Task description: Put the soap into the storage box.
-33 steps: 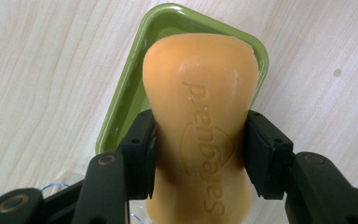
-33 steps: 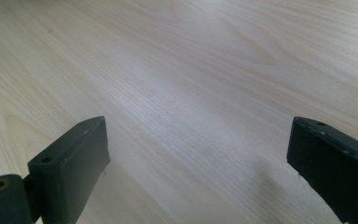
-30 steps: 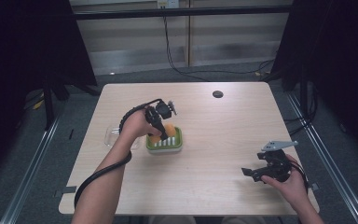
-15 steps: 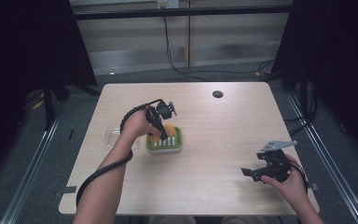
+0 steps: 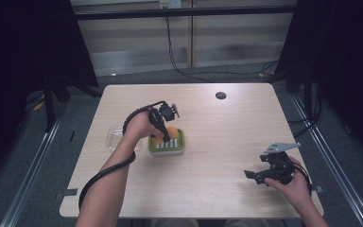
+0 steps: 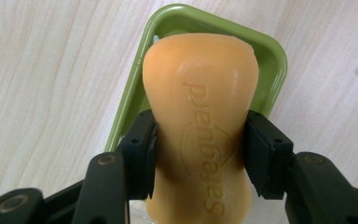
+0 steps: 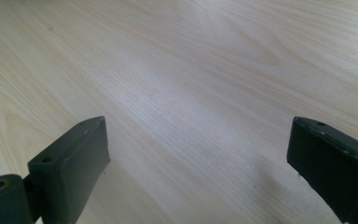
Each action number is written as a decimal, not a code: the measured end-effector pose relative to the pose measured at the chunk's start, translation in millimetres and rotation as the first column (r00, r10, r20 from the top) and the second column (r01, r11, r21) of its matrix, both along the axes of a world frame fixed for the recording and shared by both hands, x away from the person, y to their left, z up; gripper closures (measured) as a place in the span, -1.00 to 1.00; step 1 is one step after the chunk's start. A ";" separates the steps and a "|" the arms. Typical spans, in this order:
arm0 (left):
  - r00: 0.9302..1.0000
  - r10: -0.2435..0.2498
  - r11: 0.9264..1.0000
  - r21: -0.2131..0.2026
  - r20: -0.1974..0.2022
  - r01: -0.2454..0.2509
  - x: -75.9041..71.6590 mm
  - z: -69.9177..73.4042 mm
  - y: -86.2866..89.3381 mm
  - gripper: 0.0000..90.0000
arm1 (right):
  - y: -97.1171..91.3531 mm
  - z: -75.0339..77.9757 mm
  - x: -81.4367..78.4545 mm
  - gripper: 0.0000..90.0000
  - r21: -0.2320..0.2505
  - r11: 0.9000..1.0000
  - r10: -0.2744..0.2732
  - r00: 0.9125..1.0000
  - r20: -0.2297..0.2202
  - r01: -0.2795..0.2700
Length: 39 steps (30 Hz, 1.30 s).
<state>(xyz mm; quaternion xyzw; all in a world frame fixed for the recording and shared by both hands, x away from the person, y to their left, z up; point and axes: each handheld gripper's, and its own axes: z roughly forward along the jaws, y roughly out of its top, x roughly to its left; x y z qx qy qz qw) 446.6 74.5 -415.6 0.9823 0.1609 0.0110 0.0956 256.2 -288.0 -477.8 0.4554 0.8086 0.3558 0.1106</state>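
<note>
An orange bar of soap (image 6: 199, 116) with embossed lettering is clamped at its narrow waist between the jaws of my left gripper (image 6: 198, 154). In the high view the left gripper (image 5: 163, 130) holds the soap (image 5: 170, 133) just over a green soap dish (image 5: 177, 146) with white ribs, left of the table's middle. The dish's green rim (image 6: 168, 28) shows behind the soap in the left gripper view. My right gripper (image 5: 260, 176) rests low near the front right of the table, jaws wide apart over bare wood (image 7: 196, 93), holding nothing.
A clear plastic tray (image 5: 112, 138) lies just left of the green dish, partly behind the left hand. A small dark round spot (image 5: 220, 95) marks the table's far side. Metal rails run along both sides of the light wooden table (image 5: 217, 123).
</note>
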 end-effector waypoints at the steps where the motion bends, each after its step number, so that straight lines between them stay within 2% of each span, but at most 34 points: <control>1: 1.000 0.005 1.000 0.000 -0.004 -0.005 0.1 -0.4 -0.4 0.11 | -0.3 -0.2 0.3 -0.89 0.000 1.000 0.004 1.000 0.003 -0.004; 2: 1.000 -0.003 1.000 0.005 -0.017 0.003 1.2 -0.1 -0.5 0.11 | -0.6 -0.2 0.4 -0.89 0.000 1.000 0.004 1.000 0.004 -0.004; 3: 1.000 0.008 1.000 0.001 0.004 -0.008 0.3 -1.7 -1.0 0.11 | -0.7 0.0 0.3 -0.89 0.001 1.000 0.003 1.000 0.003 -0.003; 6: 1.000 -0.015 1.000 0.014 -0.008 0.015 2.3 -2.4 -1.2 0.11 | -0.9 0.0 0.1 -0.89 0.003 1.000 -0.001 1.000 0.003 0.001; 9: 1.000 -0.009 1.000 0.010 -0.005 0.009 2.8 -5.0 -1.4 0.11 | -1.0 0.2 0.1 -0.89 0.003 1.000 -0.001 1.000 0.005 0.001; 11: 1.000 -0.020 1.000 0.012 -0.023 0.020 3.9 -5.9 -1.2 0.11 | -1.2 0.2 0.0 -0.89 0.004 1.000 -0.003 1.000 0.008 0.003; 12: 1.000 -0.017 1.000 0.014 -0.011 0.017 3.0 -7.0 -1.6 0.11 | -1.2 0.4 -0.2 -0.89 0.006 1.000 -0.006 1.000 0.004 0.006; 14: 0.999 -0.027 0.999 0.021 -0.027 0.028 3.5 -7.3 -1.9 0.11 | -1.4 0.4 -0.2 -0.89 0.005 1.000 -0.005 1.000 0.006 0.005; 16: 1.000 -0.021 1.000 0.017 -0.010 0.022 2.2 -8.1 -2.3 0.11 | -1.4 0.3 -0.1 -0.89 0.006 1.000 -0.005 1.000 0.006 0.005; 24: 0.999 -0.039 0.999 0.019 0.001 0.039 3.6 -9.6 -1.9 0.11 | -0.2 0.2 0.1 -0.89 0.003 1.000 0.002 1.000 0.004 -0.002; 28: 0.999 -0.042 0.999 0.017 -0.007 0.042 4.7 -11.3 -1.6 0.11 | 0.0 -0.2 0.0 -0.89 0.003 1.000 0.002 1.000 -0.001 -0.002; 29: 0.999 -0.041 0.999 0.015 -0.023 0.041 5.1 -11.7 -1.8 0.11 | -0.1 -0.3 0.2 -0.89 0.003 1.000 0.001 1.000 -0.002 -0.001; 30: 0.999 -0.037 0.999 0.012 -0.001 0.037 4.0 -13.6 -2.3 0.11 | -0.3 -0.2 0.3 -0.89 0.001 1.000 0.002 1.000 0.002 -0.002; 31: 0.999 -0.052 0.998 0.023 -0.004 0.052 5.0 -13.5 -2.8 0.11 | -0.2 -0.1 0.4 -0.89 0.004 1.000 0.002 1.000 0.004 -0.002; 32: 0.999 -0.036 0.999 0.016 0.006 0.036 4.1 -14.9 -3.5 0.11 | -0.1 0.0 0.3 -0.89 0.004 1.000 0.001 1.000 0.003 -0.001; 33: 0.998 -0.052 0.998 0.024 -0.023 0.052 6.1 -14.0 -3.8 0.11 | -0.1 0.1 0.3 -0.89 0.003 1.000 0.000 1.000 0.003 0.000; 39: 0.999 -0.048 0.999 0.021 -0.009 0.048 6.6 -16.7 -6.9 0.11 | 0.0 0.4 -0.1 -0.89 0.006 1.000 0.000 1.000 0.003 0.000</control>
